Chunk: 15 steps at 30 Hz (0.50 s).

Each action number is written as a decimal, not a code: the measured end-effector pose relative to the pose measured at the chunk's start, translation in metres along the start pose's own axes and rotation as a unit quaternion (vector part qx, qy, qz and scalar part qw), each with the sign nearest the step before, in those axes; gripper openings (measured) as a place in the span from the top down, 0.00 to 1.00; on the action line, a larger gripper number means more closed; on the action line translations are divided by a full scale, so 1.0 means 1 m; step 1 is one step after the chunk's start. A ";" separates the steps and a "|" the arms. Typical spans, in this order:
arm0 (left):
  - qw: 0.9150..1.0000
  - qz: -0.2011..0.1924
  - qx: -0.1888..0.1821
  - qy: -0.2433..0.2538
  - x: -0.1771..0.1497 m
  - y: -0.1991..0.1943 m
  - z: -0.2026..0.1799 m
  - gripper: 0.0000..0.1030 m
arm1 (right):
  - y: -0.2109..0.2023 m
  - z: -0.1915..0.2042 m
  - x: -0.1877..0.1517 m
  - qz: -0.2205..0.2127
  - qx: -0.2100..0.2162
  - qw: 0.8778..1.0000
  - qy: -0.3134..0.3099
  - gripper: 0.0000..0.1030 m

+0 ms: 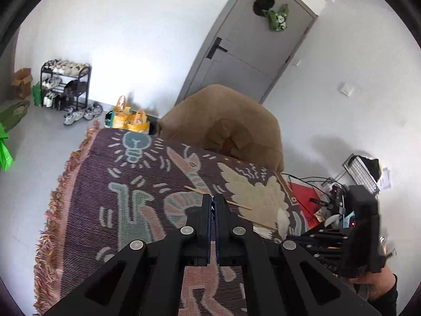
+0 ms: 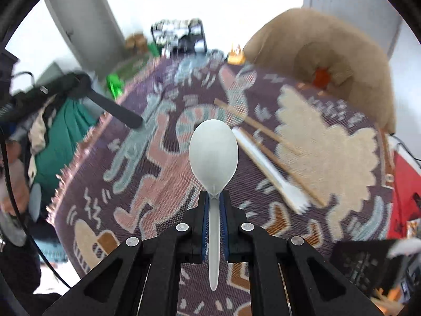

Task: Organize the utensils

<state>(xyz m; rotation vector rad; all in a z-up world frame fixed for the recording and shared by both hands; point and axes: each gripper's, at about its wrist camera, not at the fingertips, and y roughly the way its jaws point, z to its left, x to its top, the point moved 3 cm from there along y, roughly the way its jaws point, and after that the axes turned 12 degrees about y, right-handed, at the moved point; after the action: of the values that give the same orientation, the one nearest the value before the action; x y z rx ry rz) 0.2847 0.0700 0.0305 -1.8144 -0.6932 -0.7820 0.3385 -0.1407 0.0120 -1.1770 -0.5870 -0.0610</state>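
Right gripper (image 2: 213, 200) pinches a white plastic spoon (image 2: 213, 152) by its handle, bowl forward above the patterned woven blanket (image 2: 158, 163); left gripper (image 1: 212, 200) pressed together.

In the right wrist view I note the spoon (image 2: 213, 152) at frame centre, above the blanket (image 2: 158, 163). The fork (image 2: 271, 171) lies right of it on the blanket, chopsticks (image 2: 265, 134) just beyond, cushion (image 2: 329, 52) upper right.

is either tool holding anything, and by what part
The right tool holds a white spoon by its handle just below the bowl. The left tool is shut on nothing.
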 end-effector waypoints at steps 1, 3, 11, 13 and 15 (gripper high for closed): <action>1.000 0.000 -0.004 0.004 0.001 0.001 -0.006 0.99 | -0.009 -0.004 0.003 -0.014 0.001 1.000 0.003 0.90; 1.000 0.001 -0.015 0.016 0.005 0.004 -0.022 0.99 | -0.033 -0.010 0.003 -0.049 0.003 0.999 0.009 0.91; 0.996 0.005 -0.054 0.065 0.020 0.019 -0.088 0.99 | -0.118 -0.048 0.000 -0.174 0.000 0.984 0.039 0.90; 0.995 0.008 -0.061 0.076 0.023 0.024 -0.103 0.99 | -0.134 -0.058 -0.004 -0.204 -0.011 0.978 0.044 0.91; 0.994 0.012 -0.070 0.088 0.025 0.029 -0.119 0.99 | -0.147 -0.068 -0.011 -0.230 -0.015 0.972 0.053 0.91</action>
<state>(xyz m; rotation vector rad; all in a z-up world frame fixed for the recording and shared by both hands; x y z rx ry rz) 0.2989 -0.0486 0.0676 -1.8483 -0.5126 -0.9812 0.3063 -0.2617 0.1146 -1.0404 -0.7559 -0.5259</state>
